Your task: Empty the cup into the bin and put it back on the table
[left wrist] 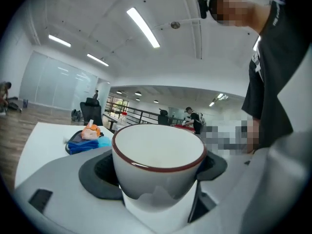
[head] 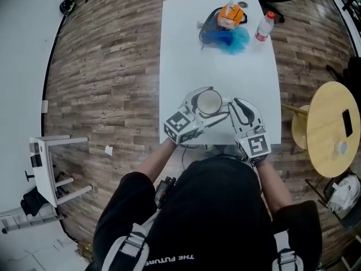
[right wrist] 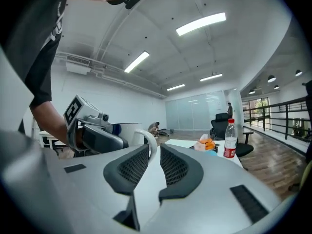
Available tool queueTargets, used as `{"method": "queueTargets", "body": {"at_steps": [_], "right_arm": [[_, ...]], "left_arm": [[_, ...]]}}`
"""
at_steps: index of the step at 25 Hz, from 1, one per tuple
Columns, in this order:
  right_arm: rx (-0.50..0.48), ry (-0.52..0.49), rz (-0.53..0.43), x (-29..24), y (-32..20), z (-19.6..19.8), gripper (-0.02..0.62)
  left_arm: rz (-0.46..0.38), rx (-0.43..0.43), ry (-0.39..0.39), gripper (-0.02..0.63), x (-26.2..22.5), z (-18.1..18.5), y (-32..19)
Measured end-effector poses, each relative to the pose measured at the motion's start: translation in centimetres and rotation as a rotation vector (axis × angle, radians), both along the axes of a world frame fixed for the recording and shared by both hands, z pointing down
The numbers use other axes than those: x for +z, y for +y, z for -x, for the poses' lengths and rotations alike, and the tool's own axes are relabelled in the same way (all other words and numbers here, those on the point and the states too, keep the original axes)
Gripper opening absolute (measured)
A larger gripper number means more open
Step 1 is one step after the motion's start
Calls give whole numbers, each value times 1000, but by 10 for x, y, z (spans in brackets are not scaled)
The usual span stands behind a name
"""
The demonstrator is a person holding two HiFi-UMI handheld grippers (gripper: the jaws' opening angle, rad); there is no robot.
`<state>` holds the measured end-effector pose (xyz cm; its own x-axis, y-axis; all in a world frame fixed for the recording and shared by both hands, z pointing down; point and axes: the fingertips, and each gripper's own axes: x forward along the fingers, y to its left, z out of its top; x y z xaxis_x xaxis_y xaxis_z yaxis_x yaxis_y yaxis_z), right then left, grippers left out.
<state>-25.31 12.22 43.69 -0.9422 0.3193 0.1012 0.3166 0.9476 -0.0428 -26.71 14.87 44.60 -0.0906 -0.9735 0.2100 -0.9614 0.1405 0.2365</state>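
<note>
A person seen from above holds a claw in each hand over the near edge of a white desk [head: 186,49], just below the centre of the frame. The left claw [head: 212,104] has its jaws spread wide and clamped on the round body of a white cup [head: 209,99] with a dark red rim. In the left gripper view the cup fills the lower middle of the frame, upright, with a dark pad pressed on each side of it. The right claw [head: 234,107] comes in from the right of the cup. In the right gripper view its two dark ribbed pads stand nearly together, and the cup's white handle [right wrist: 148,141] sits in the narrow gap at their tips, pinched there. At the far end of the desk, in the upper middle of the head view, lies a blue cloth [head: 231,38] with an orange carton [head: 230,14] on it, and just right of them stands a clear water bottle [head: 263,26] with a red cap. A round wooden table [head: 330,123] stands at the right edge of the frame.
</note>
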Motion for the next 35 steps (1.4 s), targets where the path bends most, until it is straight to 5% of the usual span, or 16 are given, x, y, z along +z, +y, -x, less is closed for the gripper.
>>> {"method": "queueTargets", "body": {"at_steps": [2, 6, 14, 26, 29, 35], "right_arm": [[15, -38, -10, -21, 1, -2, 81], [-44, 32, -39, -12, -1, -13, 108], [180, -25, 11, -26, -57, -60, 61], [792, -7, 417, 13, -212, -256, 49], [925, 29, 477, 38, -234, -305, 49], [1122, 178, 717, 126, -257, -392, 49]], "left_arm": [[-40, 47, 18, 436, -16, -4, -3], [6, 219, -149, 436, -26, -25, -16], [2, 352, -67, 436, -31, -68, -71], [29, 863, 36, 436, -9, -254, -226], [111, 991, 100, 434, 16, -301, -251], [431, 1148, 310, 434, 107, -386, -280]]}}
